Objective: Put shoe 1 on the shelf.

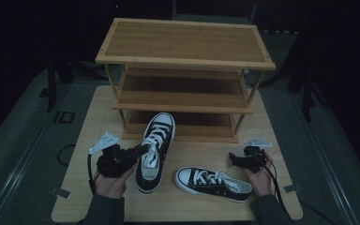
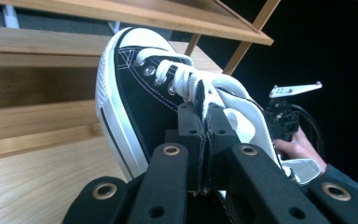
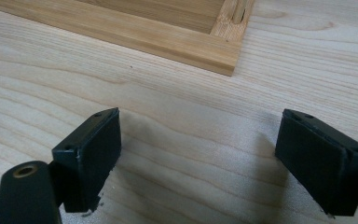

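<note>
Nearest me on the table [image 1: 187, 206] lies the second shoe [image 1: 213, 184], on its side with the toe pointing left, not yet touched. By my reading the job is putting both shoes on the rack [image 1: 185, 61], and it's only just begun: all three shelves look bare. I have the left gripper [image 1: 138, 151] pinched shut on the tongue and laces of the first shoe [image 1: 155, 150] (in the left gripper view the pads meet with fabric squeezed between them), and its toe already points at the rack's bottom shelf, just short of it. I can't tell whether the sole is clear of the table. I'm keeping the right gripper [image 1: 236, 159] spread wide over bare wood, holding nothing, just right of the second shoe's heel. Left to do: shelve the first shoe, then grab and shelve the second.
</note>
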A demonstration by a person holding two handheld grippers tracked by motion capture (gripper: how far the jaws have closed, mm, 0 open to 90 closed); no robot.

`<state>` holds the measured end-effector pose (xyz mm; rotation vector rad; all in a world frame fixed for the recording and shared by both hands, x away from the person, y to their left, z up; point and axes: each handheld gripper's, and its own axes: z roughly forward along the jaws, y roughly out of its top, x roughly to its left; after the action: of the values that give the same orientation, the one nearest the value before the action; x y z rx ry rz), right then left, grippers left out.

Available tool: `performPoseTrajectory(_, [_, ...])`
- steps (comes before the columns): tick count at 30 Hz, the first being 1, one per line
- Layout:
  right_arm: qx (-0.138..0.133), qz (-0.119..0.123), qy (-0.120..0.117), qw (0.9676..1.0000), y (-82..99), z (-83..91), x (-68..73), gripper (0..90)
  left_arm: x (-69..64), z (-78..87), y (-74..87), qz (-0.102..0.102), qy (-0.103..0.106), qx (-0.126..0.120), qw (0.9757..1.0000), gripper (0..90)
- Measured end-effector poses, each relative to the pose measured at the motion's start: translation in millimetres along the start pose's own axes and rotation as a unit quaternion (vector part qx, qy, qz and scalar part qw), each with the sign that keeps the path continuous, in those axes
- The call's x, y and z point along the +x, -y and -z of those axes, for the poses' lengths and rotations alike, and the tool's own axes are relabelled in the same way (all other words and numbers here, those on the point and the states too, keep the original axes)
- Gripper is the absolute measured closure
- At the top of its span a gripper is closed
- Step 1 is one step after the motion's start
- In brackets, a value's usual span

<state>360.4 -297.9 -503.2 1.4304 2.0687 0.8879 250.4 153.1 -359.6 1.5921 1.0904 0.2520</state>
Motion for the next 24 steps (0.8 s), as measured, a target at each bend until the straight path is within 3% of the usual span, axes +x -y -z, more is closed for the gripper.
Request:
performPoseTrajectory(10, [0.0, 0.0, 0.0, 1.0, 0.0, 0.1, 0.1, 13.8, -4.5, 10.4, -12.6, 0.006, 0.011, -0.004, 0.9999, 88.4])
performPoseTrajectory(24, [0.0, 0.0, 0.0, 1.0, 0.0, 0.0, 0.0, 13.8, -11.9, 9.6, -29.8, 0.017, 0.028, -0.009, 0.9994, 88.2])
